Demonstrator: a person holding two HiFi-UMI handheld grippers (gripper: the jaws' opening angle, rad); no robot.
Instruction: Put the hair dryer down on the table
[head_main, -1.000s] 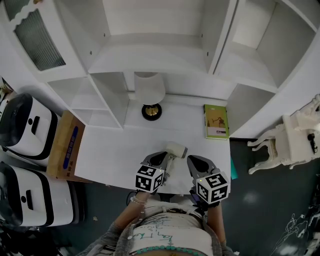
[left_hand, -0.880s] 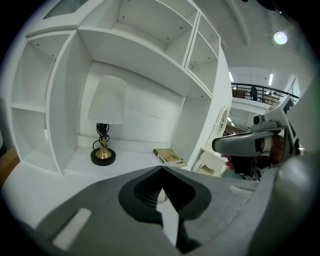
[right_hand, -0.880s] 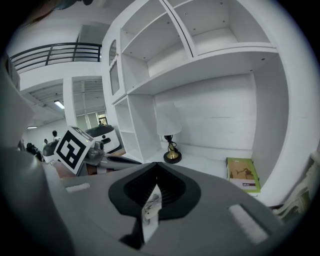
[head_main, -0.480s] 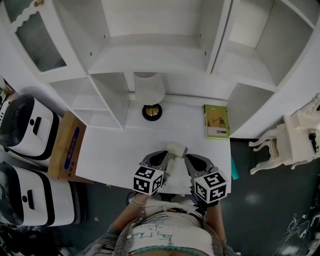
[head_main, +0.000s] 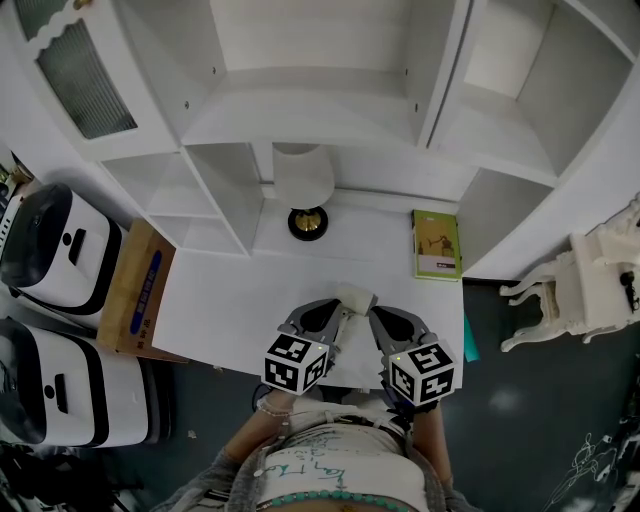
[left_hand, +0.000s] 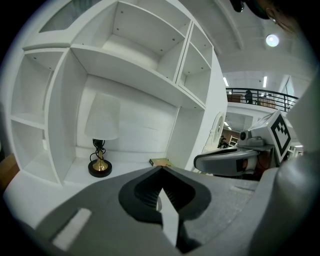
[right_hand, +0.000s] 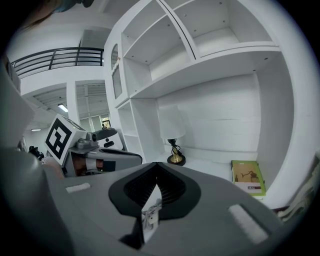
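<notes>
Both of my grippers sit low over the near edge of the white table (head_main: 225, 300), side by side, with the hair dryer (head_main: 354, 297) between them. Its pale head pokes out toward 12 o'clock, just past the tips, and its handle runs back toward me between the two tools.

My left gripper (head_main: 330, 310) has its jaws drawn together. In the left gripper view the tips of that gripper (left_hand: 161, 169) meet, and a narrow white piece of the dryer is pinched in the hollow behind them. My right gripper (head_main: 376, 316) is closed as well. In the right gripper view its tips (right_hand: 156, 165) touch, and a small white part with a bit of cord sits clamped in the hollow. That is probably the dryer's handle end, though the view is too close to be sure. Each gripper shows in the other's view, just beside it.

I cannot tell whether the dryer rests on the table or hangs just above it.

At 12 o'clock from the dryer, a lamp (head_main: 304, 180) with a white shade stands at the back of the table, under the white shelves (head_main: 310, 110). At 1 o'clock a green book (head_main: 436, 244) lies flat near the table's right edge. At 9 o'clock, off the table's left end, a cardboard box (head_main: 135, 290) lies beside two white cases (head_main: 55, 250).
</notes>
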